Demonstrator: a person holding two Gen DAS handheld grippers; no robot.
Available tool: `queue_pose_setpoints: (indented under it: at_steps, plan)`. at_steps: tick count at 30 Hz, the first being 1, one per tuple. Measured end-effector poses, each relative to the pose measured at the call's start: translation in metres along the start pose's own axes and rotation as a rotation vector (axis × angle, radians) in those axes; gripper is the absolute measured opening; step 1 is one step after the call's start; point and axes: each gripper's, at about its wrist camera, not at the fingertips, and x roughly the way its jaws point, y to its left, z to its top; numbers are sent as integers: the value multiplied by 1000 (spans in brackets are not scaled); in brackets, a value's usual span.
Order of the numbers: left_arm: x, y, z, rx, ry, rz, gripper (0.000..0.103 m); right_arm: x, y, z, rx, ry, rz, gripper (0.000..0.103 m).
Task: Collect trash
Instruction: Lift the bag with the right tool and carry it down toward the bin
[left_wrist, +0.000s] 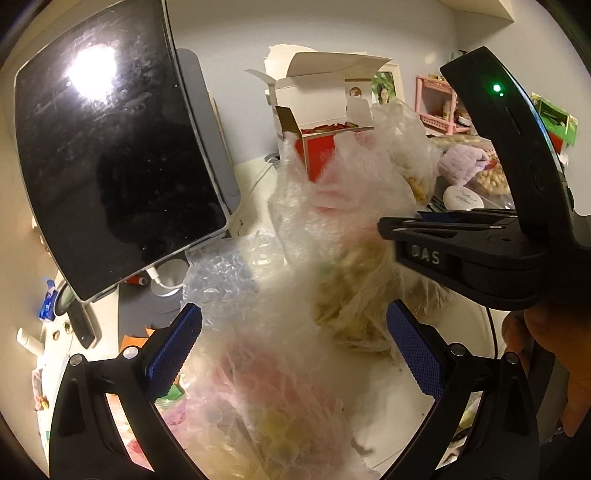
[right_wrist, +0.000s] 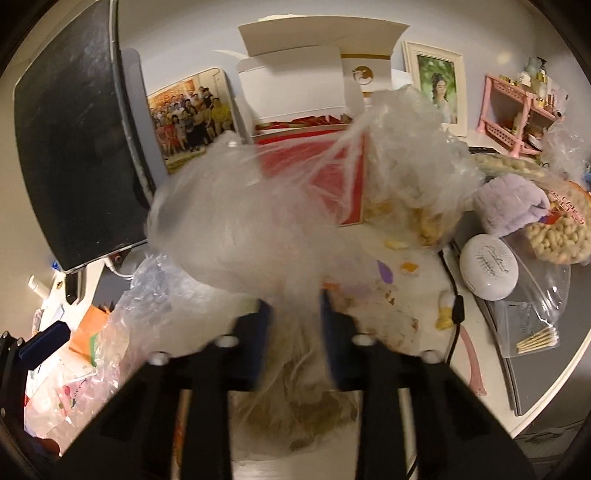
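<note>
**Right gripper clamped on plastic bag, left gripper open over the pile**

Counts:
- 1 clear plastic bag (right_wrist: 236, 229) of scraps, bunched up, centre of the white desk (right_wrist: 413, 258). Its neck runs down between the right gripper (right_wrist: 295, 328) fingers.
- 1 sheet of bubble wrap (left_wrist: 218, 273), crumpled, just left of the bag, touching it.
- 1 second clear bag (right_wrist: 413, 177) with yellowish food bits, against the red box.
- 1 open red-and-white carton (right_wrist: 314, 122), flaps up, behind the bags.
- 1 dark tablet (left_wrist: 110, 155) propped upright at left, white cable plugged into its lower edge.
- 2 photos: group photo (right_wrist: 192, 114) behind the tablet, framed portrait (right_wrist: 439, 85) at the wall.
- 1 bag of peanuts (right_wrist: 557, 229), 1 lilac plush item (right_wrist: 509, 206), 1 round white case (right_wrist: 487, 266), 1 pink rack (right_wrist: 517, 110), all at right.
- Loose crumbs (right_wrist: 406, 266) and peel bits scattered on the desk by the black cord (right_wrist: 454, 306).

Obstructions: plastic film covers most of both views; the bag's contents are blurred. Tablet sits close on the left.

Pose:
- Right gripper: comes in level from the right side; jaws nearly together, pinching the bag's neck.
- Left gripper (left_wrist: 295, 354): angled down at the pile, jaws wide apart, bubble wrap and bag film between the blue pads (left_wrist: 173, 354); I cannot tell if they touch.
</note>
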Motion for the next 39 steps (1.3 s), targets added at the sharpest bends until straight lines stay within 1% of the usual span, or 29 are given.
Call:
queue_pose_setpoints:
  at_steps: [1,4,10,15,20,26,31,34,39]
  plan:
    - [-1,0,-1,1,-2,2,97,-2,2,-1,-7,-7,1,10]
    - [-5,3,-2,-6,-10,1,97,-11,7,0,-22,-36,16,6]
    - [-25,5,-2,-14,-41,-7,97,-49,11,9,-22,-131,8,5]
    - [-57,8,-2,-30,-89,-16,97,-89,13,11,-16,-190,9,5]
    - [-96,13,-12,-43,-131,-16,97,-133,28,0,-38,-231,12,5]
    - [-143,17,-39,-55,-155,-16,97,-178,52,-34,-73,-242,30,5]
    - [-179,25,-72,-74,-160,-15,97,-206,80,-73,-100,-231,55,5]
    - [-202,32,-98,-84,-160,-6,97,-220,99,-98,-123,-217,74,5]
    - [-242,48,-153,-89,-140,26,97,-241,133,-146,-155,-191,110,5]
